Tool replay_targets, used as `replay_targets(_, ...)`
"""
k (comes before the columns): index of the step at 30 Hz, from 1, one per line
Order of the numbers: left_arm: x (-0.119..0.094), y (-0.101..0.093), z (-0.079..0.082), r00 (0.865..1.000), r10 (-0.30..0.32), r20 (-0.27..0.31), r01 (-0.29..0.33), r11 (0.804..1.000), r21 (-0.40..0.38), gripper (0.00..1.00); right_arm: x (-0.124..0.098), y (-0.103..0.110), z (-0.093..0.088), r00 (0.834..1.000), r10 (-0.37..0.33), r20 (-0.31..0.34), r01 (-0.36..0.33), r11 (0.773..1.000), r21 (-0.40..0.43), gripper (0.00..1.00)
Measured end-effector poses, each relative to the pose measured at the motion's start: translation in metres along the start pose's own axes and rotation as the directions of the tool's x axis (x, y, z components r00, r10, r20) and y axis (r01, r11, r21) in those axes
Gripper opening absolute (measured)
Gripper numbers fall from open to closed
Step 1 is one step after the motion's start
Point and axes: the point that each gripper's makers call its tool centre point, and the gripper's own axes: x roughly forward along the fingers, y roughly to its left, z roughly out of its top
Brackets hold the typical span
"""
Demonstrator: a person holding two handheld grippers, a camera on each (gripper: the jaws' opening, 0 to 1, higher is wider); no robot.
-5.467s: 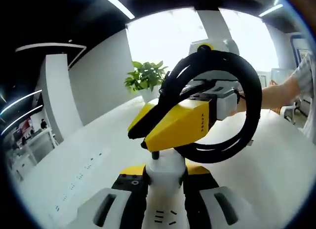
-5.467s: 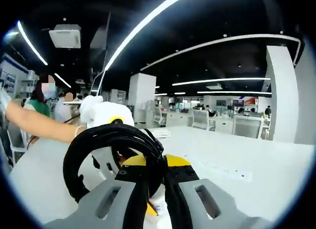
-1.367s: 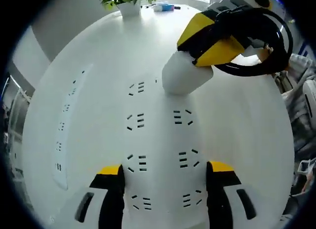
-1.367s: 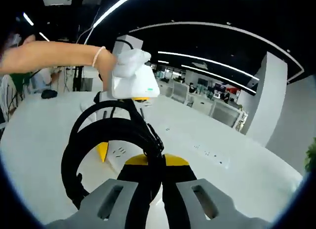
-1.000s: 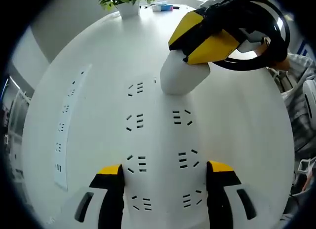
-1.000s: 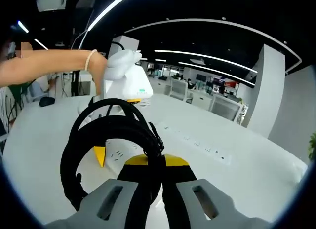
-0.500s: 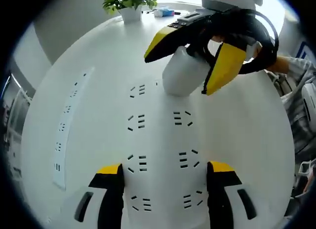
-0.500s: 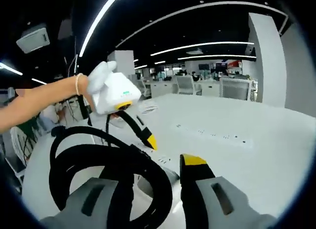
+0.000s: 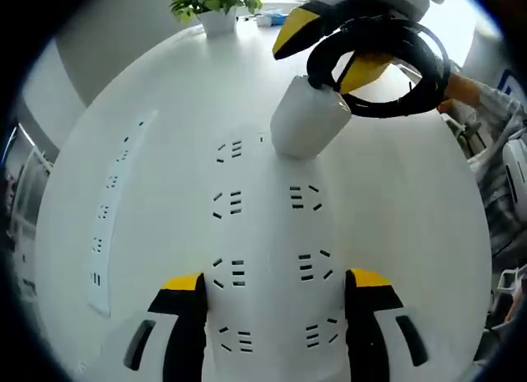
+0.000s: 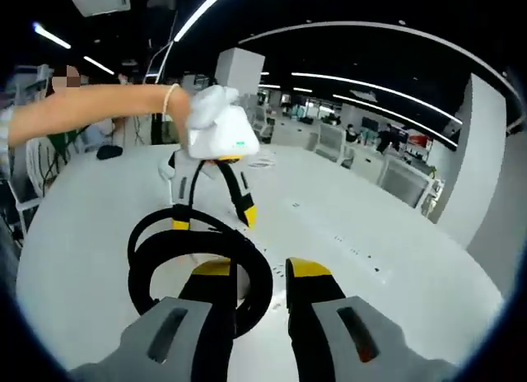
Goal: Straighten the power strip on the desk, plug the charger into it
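Plug-in step looks done: white rounded charger (image 9: 306,123) seated upright in power strip (image 9: 263,234), at 12 o'clock from left gripper (image 9: 268,304), whose jaws straddle the strip's near end, pressed against its sides, apparently steadying it. Right gripper (image 9: 333,44) above charger at 1 o'clock, jaws spread, off the plug, nothing pinched; in the right gripper view (image 10: 251,275) same, gap between yellow tips. Black cable loop (image 9: 387,65) thick, rubbery, coiled, hanging by right gripper jaws. Strip: smooth white plastic, wide, two rows of dark slot sockets. Desk (image 9: 148,86) glossy white, curved edge; second long thin socket bar (image 9: 111,205) at 9 o'clock. Next, likely: check strip lies straight, nudge if skewed, then withdraw.
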Motion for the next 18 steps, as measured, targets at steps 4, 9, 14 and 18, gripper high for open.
replay_targets(4,0.000,0.000,-0.001,1.000,0.000,0.001,0.000,1.000,0.000,0.68,0.000,0.009,0.000,0.992,0.095,-0.079,-0.109,0.973,-0.203,0.25)
replay_targets(9,-0.001,0.001,-0.001,1.000,0.000,-0.001,0.000,1.000,0.000,0.68,0.010,0.010,-0.010,0.972,0.150,-0.179,-0.199,0.934,-0.297,0.28)
replay_targets(14,-0.001,0.001,-0.001,1.000,0.000,-0.001,0.000,1.000,0.001,0.68,0.022,0.015,-0.013,0.955,0.193,-0.224,-0.256,0.918,-0.301,0.25)
replay_targets(18,-0.001,0.001,-0.001,1.000,-0.001,-0.004,0.001,1.000,0.003,0.68,0.020,0.017,-0.016,0.943,0.216,-0.255,-0.285,0.918,-0.277,0.23)
